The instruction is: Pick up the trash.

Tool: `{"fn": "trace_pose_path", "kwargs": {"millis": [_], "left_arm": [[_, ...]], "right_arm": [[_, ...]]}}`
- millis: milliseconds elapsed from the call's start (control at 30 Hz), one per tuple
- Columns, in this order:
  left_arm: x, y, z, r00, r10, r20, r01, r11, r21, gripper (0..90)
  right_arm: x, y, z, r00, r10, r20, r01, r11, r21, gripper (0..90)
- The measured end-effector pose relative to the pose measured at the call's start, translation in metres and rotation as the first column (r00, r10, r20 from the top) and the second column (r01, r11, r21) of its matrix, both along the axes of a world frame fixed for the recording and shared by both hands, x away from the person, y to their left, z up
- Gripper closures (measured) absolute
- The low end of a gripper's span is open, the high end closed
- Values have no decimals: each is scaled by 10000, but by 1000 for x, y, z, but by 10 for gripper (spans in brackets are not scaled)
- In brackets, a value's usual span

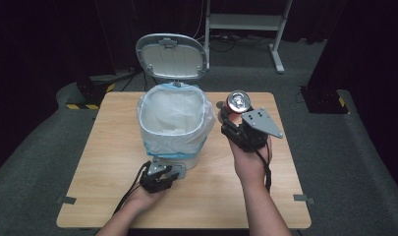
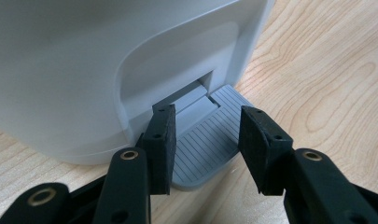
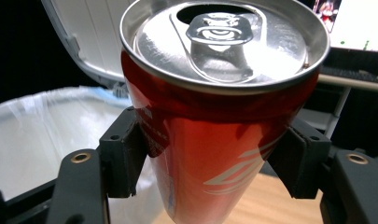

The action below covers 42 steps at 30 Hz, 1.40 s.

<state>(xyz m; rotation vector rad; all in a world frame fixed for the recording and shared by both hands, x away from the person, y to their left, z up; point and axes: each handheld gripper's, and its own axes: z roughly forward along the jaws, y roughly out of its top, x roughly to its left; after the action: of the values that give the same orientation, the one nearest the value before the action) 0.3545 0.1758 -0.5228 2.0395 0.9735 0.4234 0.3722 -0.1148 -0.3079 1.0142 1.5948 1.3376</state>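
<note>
A red drink can with an opened silver top is held upright in the air, just right of the bin's rim. My right gripper is shut on its sides. A white pedal bin lined with a white bag stands mid-table, its lid tipped up and back. My left gripper is low at the bin's front. Its jaws stand apart over the grey ribbed pedal, with nothing held between them.
The wooden table has bare surface on both sides of the bin and along the front edge. A white metal frame stands on the dark floor behind the table. Dark stands flank it left and right.
</note>
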Motion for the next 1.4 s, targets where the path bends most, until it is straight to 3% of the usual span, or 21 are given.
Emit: {"fn": "trace_pose_path", "kwargs": {"millis": [367, 467, 567, 1200, 1400], "left_arm": [[0, 0, 0, 10000, -1, -10, 1, 10000, -11, 564], [0, 0, 0, 10000, 4, -1, -4, 10000, -4, 564], [0, 0, 0, 10000, 9, 18, -9, 10000, 30, 564], [0, 0, 0, 10000, -27, 15, 26, 10000, 26, 555], [0, 0, 0, 10000, -35, -19, 35, 10000, -19, 555]], "right_arm": [[-3, 5, 33, 9981, 211, 587, -211, 9998, -12, 340], [-2, 5, 37, 9971, 324, 686, -341, 9991, 238, 340], [-1, 7, 39, 9967, 426, 694, -456, 9981, 422, 340], [11, 55, 43, 9883, 1403, 599, -1410, 9900, 69, 339], [15, 64, 47, 9845, 1680, 510, -1694, 9852, 253, 339]]}}
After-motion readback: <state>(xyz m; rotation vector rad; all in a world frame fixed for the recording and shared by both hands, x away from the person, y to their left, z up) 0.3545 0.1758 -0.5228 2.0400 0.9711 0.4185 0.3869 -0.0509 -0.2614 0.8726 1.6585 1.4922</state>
